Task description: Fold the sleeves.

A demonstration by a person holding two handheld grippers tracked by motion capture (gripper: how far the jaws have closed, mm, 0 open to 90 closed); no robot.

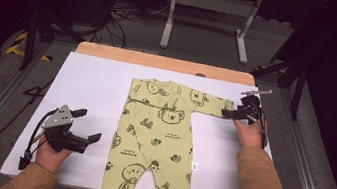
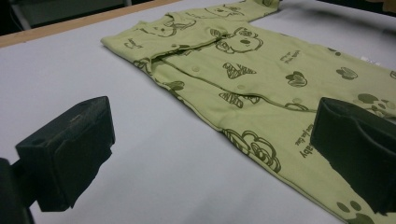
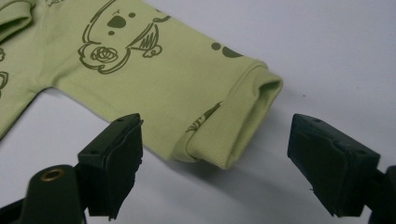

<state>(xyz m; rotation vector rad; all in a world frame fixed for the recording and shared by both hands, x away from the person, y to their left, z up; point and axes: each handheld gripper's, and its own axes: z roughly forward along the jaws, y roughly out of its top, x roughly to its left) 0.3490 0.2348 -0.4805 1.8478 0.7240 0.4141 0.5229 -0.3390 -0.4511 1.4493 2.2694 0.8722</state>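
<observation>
On white table: green baby romper w/ koala print, flat, front up, legs toward person, one sleeve out to table's right. L gripper near romper's left edge, apart from cloth; jaws wide open, empty. R gripper at sleeve cuff; jaws wide open either side of cuff, pads clear of fabric, holding nothing.

The baby romper is pale yellow-green, printed all over with dark olive koala faces, paw marks and small lettering, and its sleeve cuff is the same plain green. Under the romper lies a white table cover, edged beyond the romper's collar by a light wooden strip. Both grippers' jaws are black.
</observation>
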